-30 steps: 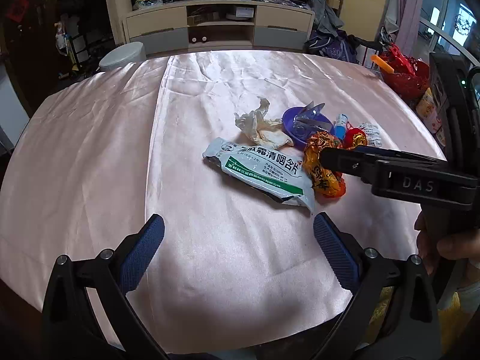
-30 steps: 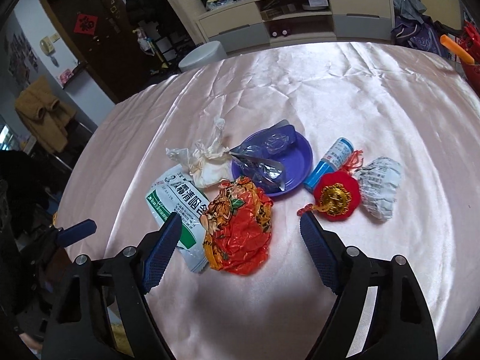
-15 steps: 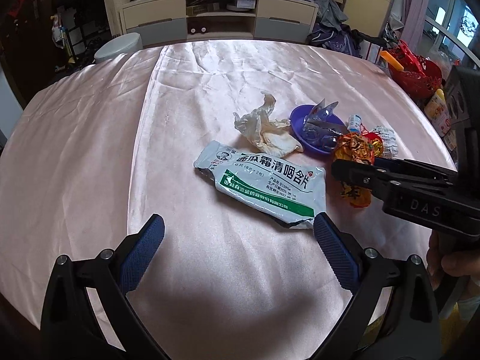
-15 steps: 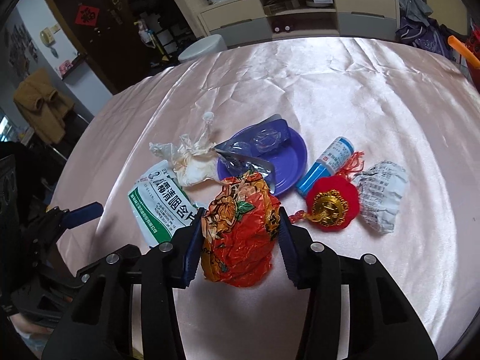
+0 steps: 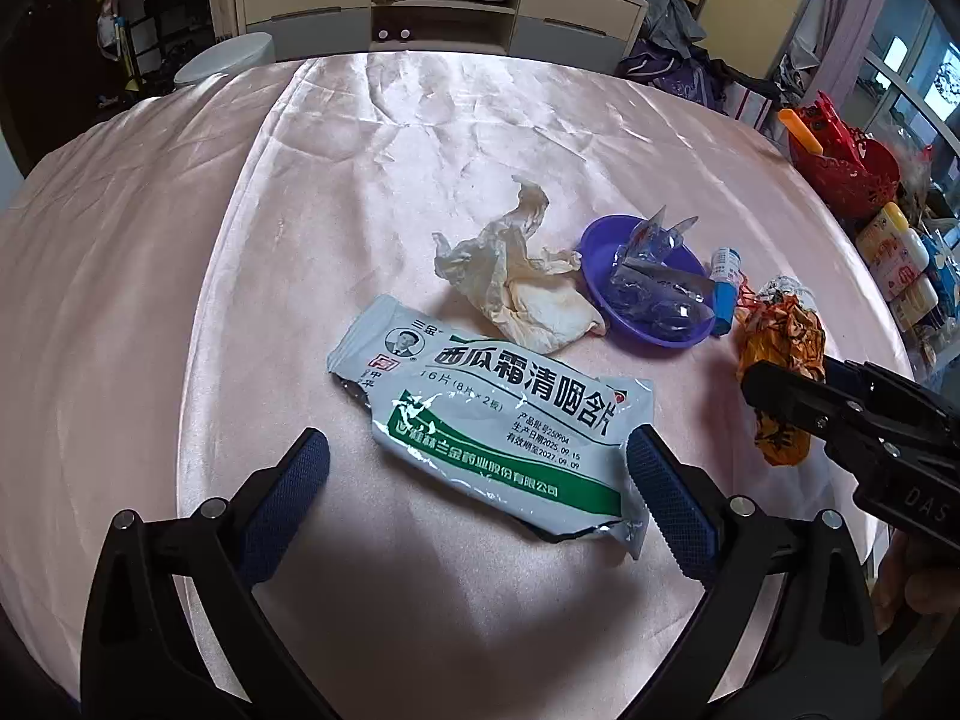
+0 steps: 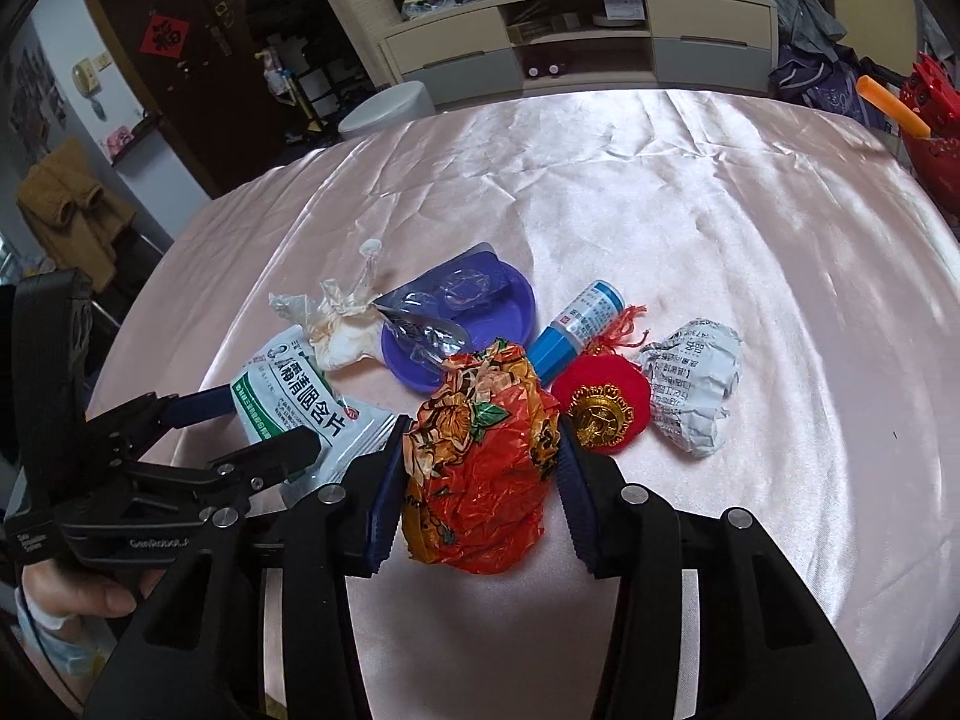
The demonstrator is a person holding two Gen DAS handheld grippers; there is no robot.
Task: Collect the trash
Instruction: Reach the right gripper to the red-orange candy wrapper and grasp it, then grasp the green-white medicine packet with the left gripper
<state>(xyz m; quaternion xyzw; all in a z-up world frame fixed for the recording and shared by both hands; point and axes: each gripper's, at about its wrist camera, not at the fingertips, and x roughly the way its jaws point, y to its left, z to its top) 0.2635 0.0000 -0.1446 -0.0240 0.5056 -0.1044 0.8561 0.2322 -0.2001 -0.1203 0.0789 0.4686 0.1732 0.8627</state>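
Observation:
My right gripper is shut on a crumpled orange and red wrapper, its blue pads pressing both sides. That wrapper also shows at the right of the left wrist view, behind the right gripper's black jaw. My left gripper stands open, its fingers on either side of the near end of a white and green medicine packet lying flat on the pink cloth; the same packet shows in the right wrist view. A crumpled tissue lies just beyond it.
A purple dish holds clear blister packaging. Beside it lie a blue and white tube, a red and gold ornament and a balled printed paper. A red basket and bottles stand past the table's right edge.
My right gripper has closed on the orange wrapper and lifted it slightly. My left gripper has moved forward and down over the medicine packet, staying open.

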